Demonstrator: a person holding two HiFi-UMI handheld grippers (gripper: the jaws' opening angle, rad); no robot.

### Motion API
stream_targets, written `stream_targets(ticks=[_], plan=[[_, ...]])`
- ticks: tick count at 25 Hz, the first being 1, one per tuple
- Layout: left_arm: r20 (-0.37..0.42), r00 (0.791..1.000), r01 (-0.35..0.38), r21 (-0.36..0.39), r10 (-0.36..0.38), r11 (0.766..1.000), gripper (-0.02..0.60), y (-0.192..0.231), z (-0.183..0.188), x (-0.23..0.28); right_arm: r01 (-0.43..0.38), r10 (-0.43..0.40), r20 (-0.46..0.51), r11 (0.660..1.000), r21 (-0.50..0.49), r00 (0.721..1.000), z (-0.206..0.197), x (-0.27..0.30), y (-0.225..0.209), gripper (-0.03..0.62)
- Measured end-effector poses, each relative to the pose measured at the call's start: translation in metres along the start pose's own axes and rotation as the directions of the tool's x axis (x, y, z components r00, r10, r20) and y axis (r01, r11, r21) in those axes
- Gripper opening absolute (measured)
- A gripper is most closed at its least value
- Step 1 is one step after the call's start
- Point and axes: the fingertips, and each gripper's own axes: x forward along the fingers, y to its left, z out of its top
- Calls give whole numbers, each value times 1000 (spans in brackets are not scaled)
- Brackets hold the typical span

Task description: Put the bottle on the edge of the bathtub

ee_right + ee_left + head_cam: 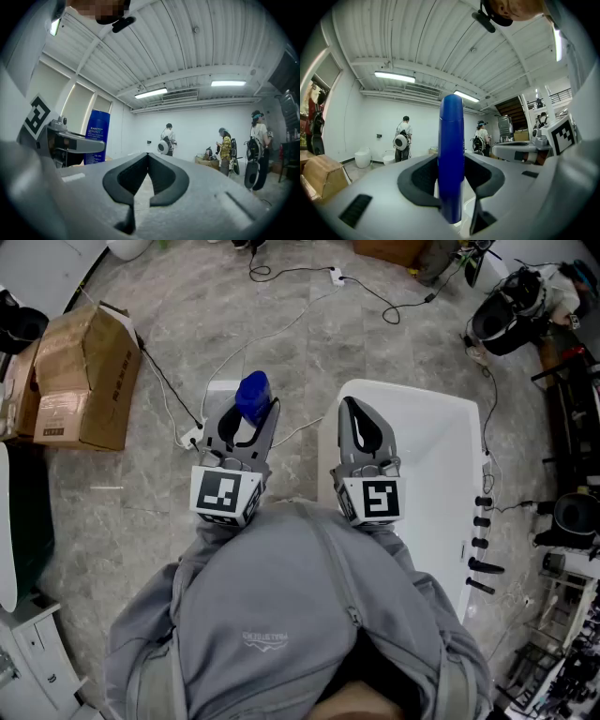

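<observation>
Clearly, the left gripper point(246, 423) is pinching the blue bottle point(253, 395). In the left gripper view the bottle runs straight up between the two dark pads, which press on it from either side. In the head view the bottle sits in the upper middle of the frame, over the grey stone floor point(309, 334). It is just left of the white bathtub point(431, 456) and not touching it.

The right gripper point(356, 413) is at the centre right of the head view, over the tub's left rim. Its jaws are pressed together tip to tip with nothing between them, as the right gripper view shows. Both grippers point away from the person's grey sweatshirt point(281, 615), side by side and a little apart.

A cardboard box point(89, 371) lies open on the floor at the upper left, well apart from the tub. A person point(402, 138) stands by the far white wall in the left gripper view.
</observation>
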Motion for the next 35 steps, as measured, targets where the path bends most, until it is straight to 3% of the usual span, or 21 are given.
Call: stream_targets(ticks=[11, 21, 28, 35], plan=[[18, 1000, 21, 8, -21, 1000, 155, 23, 3, 17, 13, -13, -4, 1000, -9, 1000, -3, 31, 8, 3], [20, 997, 74, -1, -74, 997, 155, 44, -4, 26, 73, -72, -38, 996, 44, 997, -21, 43, 12, 3], [-1, 996, 93, -24, -93, 995, 155, 54, -14, 55, 92, -87, -60, 993, 77, 994, -40, 68, -12, 3], [0, 996, 89, -28, -89, 996, 155, 75, -22, 128, 71, -65, -57, 993, 94, 996, -58, 128, -59, 3]])
